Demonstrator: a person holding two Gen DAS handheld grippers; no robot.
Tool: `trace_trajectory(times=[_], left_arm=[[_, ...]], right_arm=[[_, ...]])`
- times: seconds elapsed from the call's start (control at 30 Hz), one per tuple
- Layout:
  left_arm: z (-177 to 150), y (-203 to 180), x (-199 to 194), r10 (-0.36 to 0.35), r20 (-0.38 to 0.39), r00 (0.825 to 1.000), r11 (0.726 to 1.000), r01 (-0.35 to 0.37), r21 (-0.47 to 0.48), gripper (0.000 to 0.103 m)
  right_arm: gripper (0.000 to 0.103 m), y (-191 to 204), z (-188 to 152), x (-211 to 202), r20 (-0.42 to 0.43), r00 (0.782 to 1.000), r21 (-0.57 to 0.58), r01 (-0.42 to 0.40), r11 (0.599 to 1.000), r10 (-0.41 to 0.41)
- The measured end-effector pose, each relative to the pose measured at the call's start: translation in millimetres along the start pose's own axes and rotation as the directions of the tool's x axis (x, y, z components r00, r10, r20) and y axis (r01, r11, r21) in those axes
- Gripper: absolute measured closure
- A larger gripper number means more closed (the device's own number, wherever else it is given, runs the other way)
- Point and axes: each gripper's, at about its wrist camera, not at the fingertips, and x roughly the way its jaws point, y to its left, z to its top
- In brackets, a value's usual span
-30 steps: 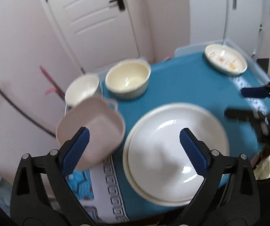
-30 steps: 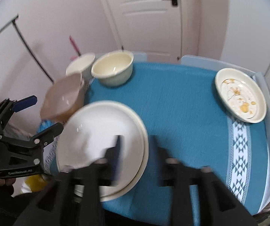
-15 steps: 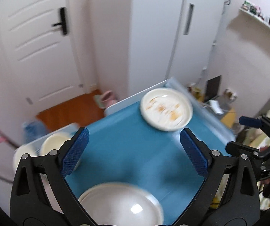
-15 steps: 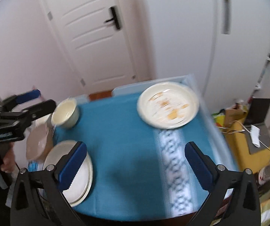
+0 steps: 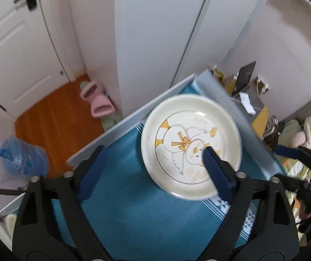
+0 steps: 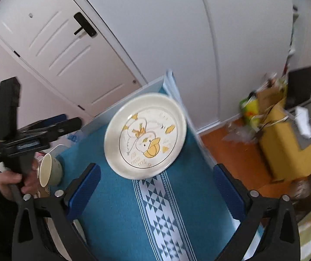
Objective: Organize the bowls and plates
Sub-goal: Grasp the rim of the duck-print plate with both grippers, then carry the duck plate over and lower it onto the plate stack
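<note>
Both grippers are closing in on the duck plate (image 5: 191, 145), which is sitting at the far corner of the tabletop (image 5: 123, 195) on the teal cloth, right up against the raised pale edge. The left gripper (image 5: 153, 176) is hanging with its jaws wide open and gripping nothing; one blue pad is overlapping the plate's near rim in the left view, but I can't tell if it's actually touching. The right gripper (image 6: 155, 192) is also spread wide and empty, sitting short of the plate.

If it were me, I'd be sliding one jaw under the near rim and pinching the lip there, since that rim looks shallow and glazed, so probably slippery. Lifting it slightly tilted toward yourself seems safer than dragging it over the cloth.

Stuff around: a cream bowl (image 6: 48, 169) is sitting at the left edge next to the hand holding the left tool. Pink slippers (image 5: 96, 100) and a blue bag (image 5: 19, 156) are lying on the floor past the table, out of the way. The real hassle is that raised edge hugging the plate's far side, so coming in from behind isn't happening.
</note>
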Motion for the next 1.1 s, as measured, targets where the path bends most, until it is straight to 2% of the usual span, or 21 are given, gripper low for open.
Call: trace_trajectory(times=[0.07,0.17,0.4,0.43,0.47,0.53,0.63,0.73,0.9,1.1], left_arm=[[-5,6,25,-0.006,-0.031,0.999,1.000,0.006,-0.012,0.035],[-9,14,50,-0.025,-0.062,0.998,0.999,0.023,-0.038,0.047],[-6,17,66,-0.038,-0.058,0.998,0.999,0.035,-0.041,0.052],[-6,16,68,-0.034,-0.063,0.997,0.999,0.032,-0.033,0.057],[-6,15,69,-0.029,-0.066,0.997,0.999,0.027,-0.026,0.069],[-6,14,72,-0.016,-0.074,0.997,1.000,0.016,-0.009,0.077],[-6,12,77,-0.003,-0.081,0.997,1.000,0.003,0.005,0.082],[-6,10,76,0.009,-0.072,0.997,1.000,-0.008,0.005,0.083],[-5,7,77,0.025,-0.073,0.997,1.000,-0.025,0.006,0.083],[-7,0,55,0.021,-0.035,0.999,1.000,-0.020,0.006,0.083]], right_arm=[[0.024,-2,-5,27,-0.022,1.000,-0.015,-0.018,1.000,0.018],[0.038,-14,-5,55,-0.034,0.999,0.039,-0.026,0.999,0.028],[0.058,-27,5,63,0.029,1.000,0.115,-0.015,0.993,0.012],[0.061,-27,6,64,0.036,0.999,0.117,-0.007,0.993,0.003],[0.066,-26,8,66,0.038,0.999,0.119,-0.006,0.993,0.001],[0.070,-27,10,69,0.040,0.999,0.131,0.010,0.991,-0.015],[0.079,-30,11,71,0.039,0.998,0.144,0.034,0.989,-0.040],[0.090,-32,12,73,0.029,0.997,0.144,0.063,0.987,-0.068],[0.090,-33,13,73,0.021,0.997,0.132,0.068,0.989,-0.071],[0.090,-30,15,62,0.044,0.997,0.103,0.059,0.993,-0.064]])
